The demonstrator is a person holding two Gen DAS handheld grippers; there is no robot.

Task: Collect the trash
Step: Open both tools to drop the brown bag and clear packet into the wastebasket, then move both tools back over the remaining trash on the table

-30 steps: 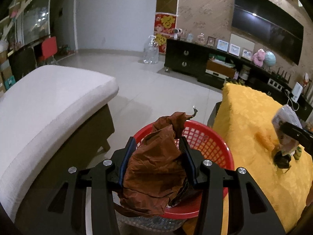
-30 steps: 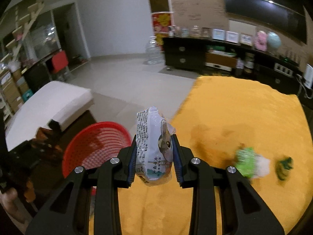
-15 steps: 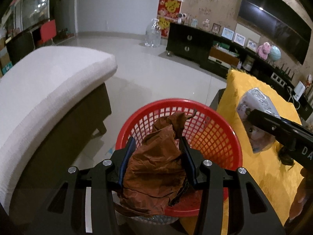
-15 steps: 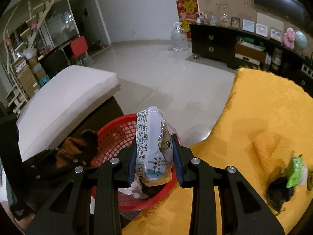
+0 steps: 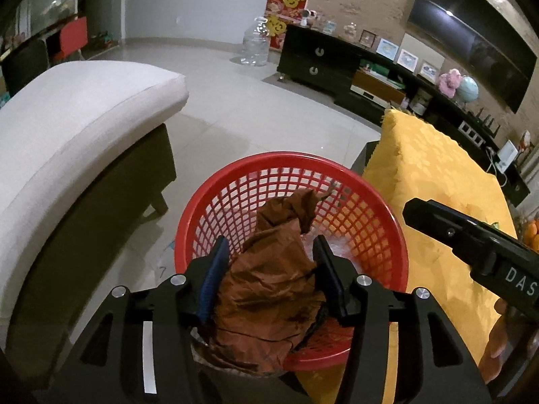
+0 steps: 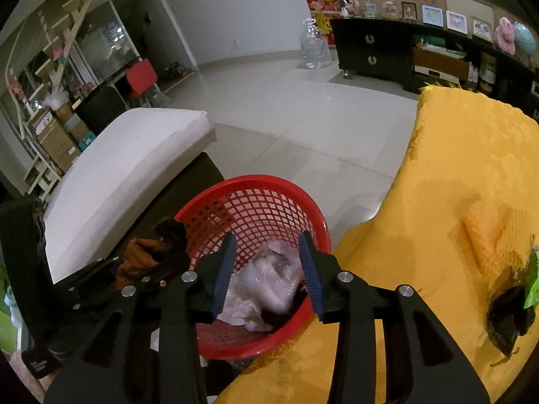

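We take the round red plastic mesh basket (image 5: 293, 208) as our landmark; it stands on the pale tiled floor, between the cream cushioned bench (image 5: 77, 118) on one side and the yellow patterned cloth (image 5: 434, 175) on the other.

Our left gripper (image 5: 269, 262) hangs over the basket's near rim with the crumpled brown paper bag (image 5: 273, 289) between its fingers. Its jaws have just been opening — the blue pad (image 5: 212, 279) stands a little off the paper, though on the other side we cannot tell whether the finger touches the bag. The bag's twisted top points up over the basket's middle.

Our right gripper (image 6: 266, 262) also hovers above the basket, from the cloth side. Its jaws have just been opening too and now stand apart with nothing between them — the pale plastic snack packet (image 6: 276, 279) lies below in the basket, on crumpled white paper (image 6: 242, 309).

On the cloth, well away from the basket, a dark scrap (image 6: 508, 316) and a bit of green wrapper (image 6: 531, 286) lie together.
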